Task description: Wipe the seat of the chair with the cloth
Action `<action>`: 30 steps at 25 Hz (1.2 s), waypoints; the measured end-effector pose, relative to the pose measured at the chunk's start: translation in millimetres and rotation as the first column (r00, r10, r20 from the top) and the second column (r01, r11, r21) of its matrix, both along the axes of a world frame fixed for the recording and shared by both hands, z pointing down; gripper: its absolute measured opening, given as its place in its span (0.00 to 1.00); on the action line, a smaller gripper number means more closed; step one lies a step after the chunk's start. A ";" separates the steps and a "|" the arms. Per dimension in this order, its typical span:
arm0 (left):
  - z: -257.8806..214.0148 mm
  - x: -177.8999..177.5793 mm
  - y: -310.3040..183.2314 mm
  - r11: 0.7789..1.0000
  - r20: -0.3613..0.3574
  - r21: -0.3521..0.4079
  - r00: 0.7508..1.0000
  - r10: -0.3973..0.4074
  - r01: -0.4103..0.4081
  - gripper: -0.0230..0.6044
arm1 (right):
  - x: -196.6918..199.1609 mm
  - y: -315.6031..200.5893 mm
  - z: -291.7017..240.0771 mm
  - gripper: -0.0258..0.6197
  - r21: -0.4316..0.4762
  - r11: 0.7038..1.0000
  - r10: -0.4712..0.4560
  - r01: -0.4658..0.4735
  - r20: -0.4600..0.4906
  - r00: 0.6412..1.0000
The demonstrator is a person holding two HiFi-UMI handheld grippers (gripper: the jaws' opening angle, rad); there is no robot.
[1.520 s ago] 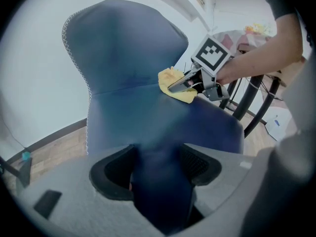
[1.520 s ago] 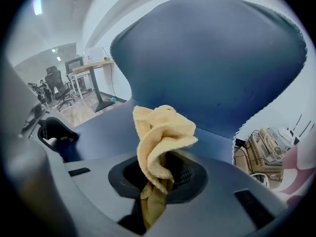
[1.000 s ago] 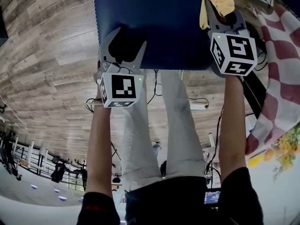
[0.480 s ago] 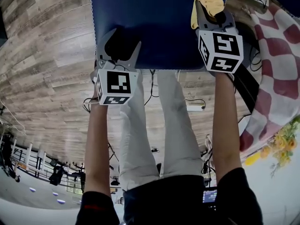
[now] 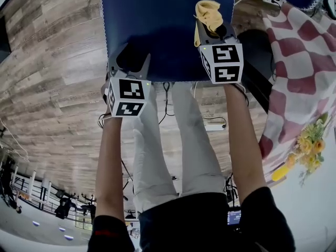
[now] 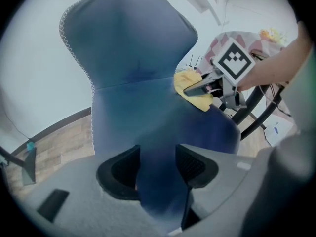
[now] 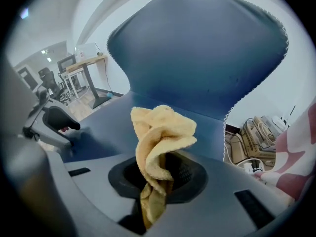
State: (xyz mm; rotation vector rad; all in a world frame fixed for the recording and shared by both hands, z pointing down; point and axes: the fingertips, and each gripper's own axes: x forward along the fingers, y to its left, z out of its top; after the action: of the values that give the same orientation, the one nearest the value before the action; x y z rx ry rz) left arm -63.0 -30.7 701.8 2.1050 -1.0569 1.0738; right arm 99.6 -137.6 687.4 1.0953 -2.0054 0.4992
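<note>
The blue chair seat fills the top of the head view, and its backrest rises beyond it in the left gripper view. My left gripper sits at the seat's front edge. Its jaws are closing, with the seat edge between them. My right gripper is shut on a crumpled yellow cloth over the right half of the seat. The cloth bunches upward out of the right jaws. In the left gripper view the cloth touches the seat near the backrest.
A red-and-white checkered cloth hangs at the right, with yellow flowers below it. Cables and a power strip lie on the wooden floor. The person's legs stand just in front of the seat.
The right gripper has slid leftward over the seat with the cloth. The left gripper has stayed at the front edge.
</note>
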 end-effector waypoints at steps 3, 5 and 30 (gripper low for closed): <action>-12.3 -2.3 -2.1 0.999 -0.022 -0.007 0.999 -0.048 0.048 0.34 | -6.7 22.1 1.4 0.12 -0.055 0.998 -0.028 0.029 0.017 0.999; -19.9 -6.4 -0.2 0.999 -0.030 -0.001 0.998 -0.050 0.050 0.31 | -12.7 41.2 2.7 0.12 -0.096 0.995 -0.025 0.029 0.042 0.999; -265.4 -25.7 -23.1 0.955 -0.275 0.161 0.941 -0.200 0.250 0.07 | -35.4 50.7 -259.3 0.12 0.039 0.998 -0.052 0.045 0.191 0.980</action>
State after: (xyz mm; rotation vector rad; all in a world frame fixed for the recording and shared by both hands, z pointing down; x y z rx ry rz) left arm -88.7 -53.8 436.5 2.1359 -1.2774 0.5900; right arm 64.2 -86.9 428.1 1.0501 -2.2101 0.5649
